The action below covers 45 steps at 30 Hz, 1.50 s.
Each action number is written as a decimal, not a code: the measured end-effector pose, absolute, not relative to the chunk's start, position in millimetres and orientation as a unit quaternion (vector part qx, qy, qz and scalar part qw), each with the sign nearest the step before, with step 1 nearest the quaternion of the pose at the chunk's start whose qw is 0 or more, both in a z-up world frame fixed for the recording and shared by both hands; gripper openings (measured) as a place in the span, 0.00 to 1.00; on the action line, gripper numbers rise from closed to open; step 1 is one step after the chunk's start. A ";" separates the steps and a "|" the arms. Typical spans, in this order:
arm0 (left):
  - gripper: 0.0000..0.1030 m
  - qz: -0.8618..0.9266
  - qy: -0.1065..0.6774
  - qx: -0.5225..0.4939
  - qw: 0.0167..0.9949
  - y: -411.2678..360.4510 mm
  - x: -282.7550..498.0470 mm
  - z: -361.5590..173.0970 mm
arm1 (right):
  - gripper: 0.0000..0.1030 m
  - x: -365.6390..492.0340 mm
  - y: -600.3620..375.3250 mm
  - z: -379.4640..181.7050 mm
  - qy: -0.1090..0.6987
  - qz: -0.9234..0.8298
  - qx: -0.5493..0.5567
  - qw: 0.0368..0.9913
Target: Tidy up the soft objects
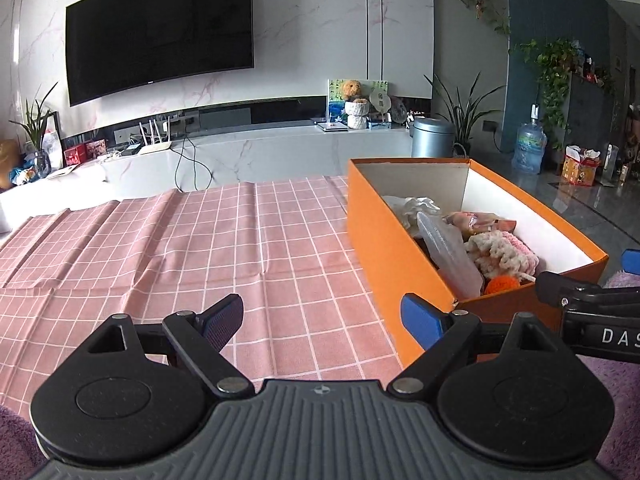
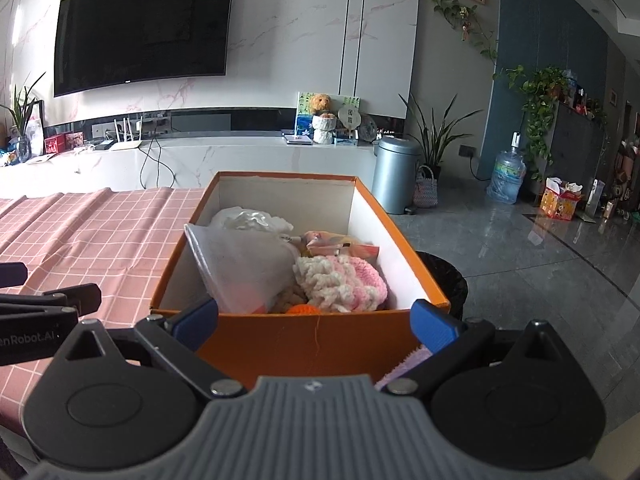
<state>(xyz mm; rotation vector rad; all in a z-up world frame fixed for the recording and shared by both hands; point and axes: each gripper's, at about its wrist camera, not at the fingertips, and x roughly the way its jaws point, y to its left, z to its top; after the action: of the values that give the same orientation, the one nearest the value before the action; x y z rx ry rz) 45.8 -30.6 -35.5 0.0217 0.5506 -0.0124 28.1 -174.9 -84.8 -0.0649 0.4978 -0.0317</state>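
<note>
An orange box (image 1: 384, 240) (image 2: 304, 340) stands on the pink checked tablecloth (image 1: 180, 248) at the table's right end. Inside lie a cream-and-pink knitted piece (image 2: 340, 280) (image 1: 500, 256), a clear plastic bag (image 2: 244, 264) (image 1: 448, 252), a white soft item (image 2: 252, 216), a pink packet (image 2: 340, 242) and an orange yarn ball (image 2: 302, 310) (image 1: 502, 283). My left gripper (image 1: 324, 316) is open and empty over the cloth, left of the box. My right gripper (image 2: 316, 320) is open and empty, just in front of the box's near wall. Purple plush fabric (image 2: 404, 364) lies under it.
A black bin (image 2: 448, 276) stands on the floor right of the box. Beyond the table are a white TV console (image 1: 256, 148), a grey round can (image 2: 396, 176) and a water jug (image 2: 506, 176). The right gripper's arm shows in the left wrist view (image 1: 596, 312).
</note>
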 end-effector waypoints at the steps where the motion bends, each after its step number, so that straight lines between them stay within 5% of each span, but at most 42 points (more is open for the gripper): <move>1: 1.00 -0.006 0.273 0.012 0.962 -30.9 45.6 -35.8 | 0.97 28.8 -174.7 -85.5 0.247 -0.016 -0.032 0.968; 45: 1.00 -0.003 0.276 0.013 0.961 -29.7 45.8 -29.7 | 0.97 32.3 -172.7 -87.6 0.250 -0.013 -0.031 0.968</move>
<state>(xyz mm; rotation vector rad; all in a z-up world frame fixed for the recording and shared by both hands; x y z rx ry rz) 45.8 -29.7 -29.7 0.0259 0.5594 -0.0060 32.3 -172.7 -87.6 -0.0634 0.5046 -0.0272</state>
